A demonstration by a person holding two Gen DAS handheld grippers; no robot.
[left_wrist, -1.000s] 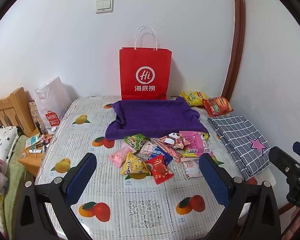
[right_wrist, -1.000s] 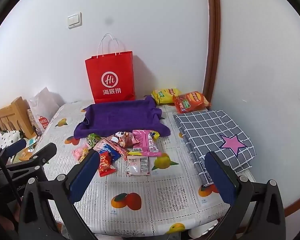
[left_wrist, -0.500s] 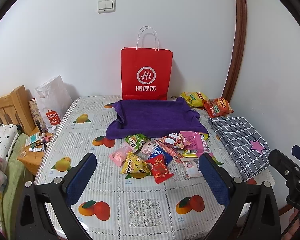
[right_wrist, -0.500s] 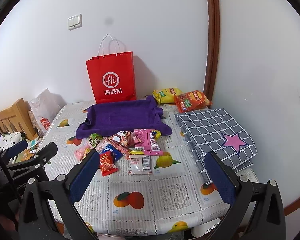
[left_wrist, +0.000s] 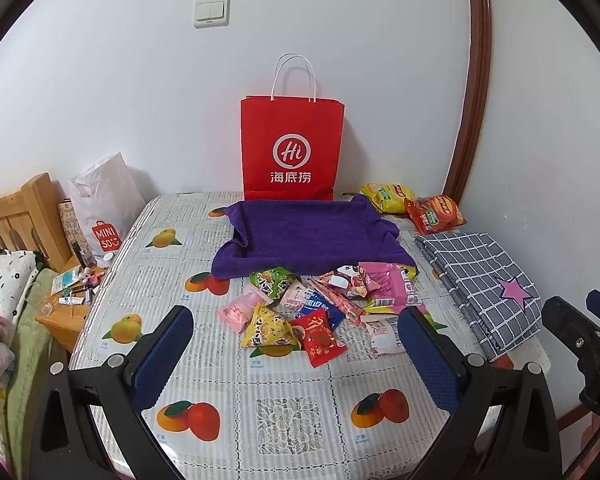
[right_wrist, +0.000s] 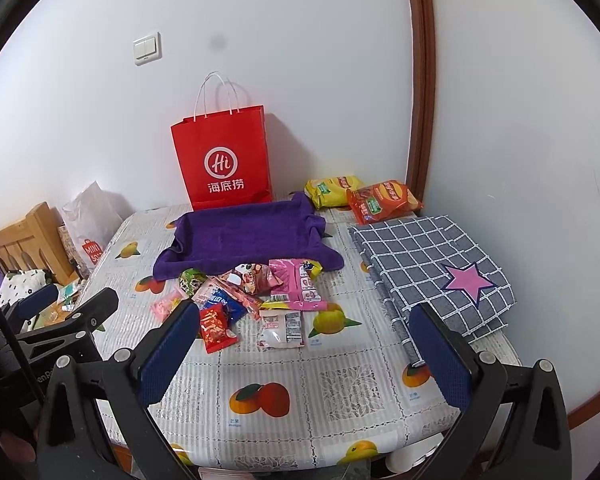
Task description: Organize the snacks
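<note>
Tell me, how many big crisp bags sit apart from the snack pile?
2: a yellow crisp bag and a red crisp bag, side by side at the table's far right corner.

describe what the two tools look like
Both match: the left tool and the right tool have black angular frames with silver screws and two flat fingers faced with textured blue pads. A thin black cable runs beside the left one.

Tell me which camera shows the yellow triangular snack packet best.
The left wrist view: the yellow triangular packet lies fully visible in the pile's near edge. In the right wrist view, the right gripper's left finger hides it.
</note>
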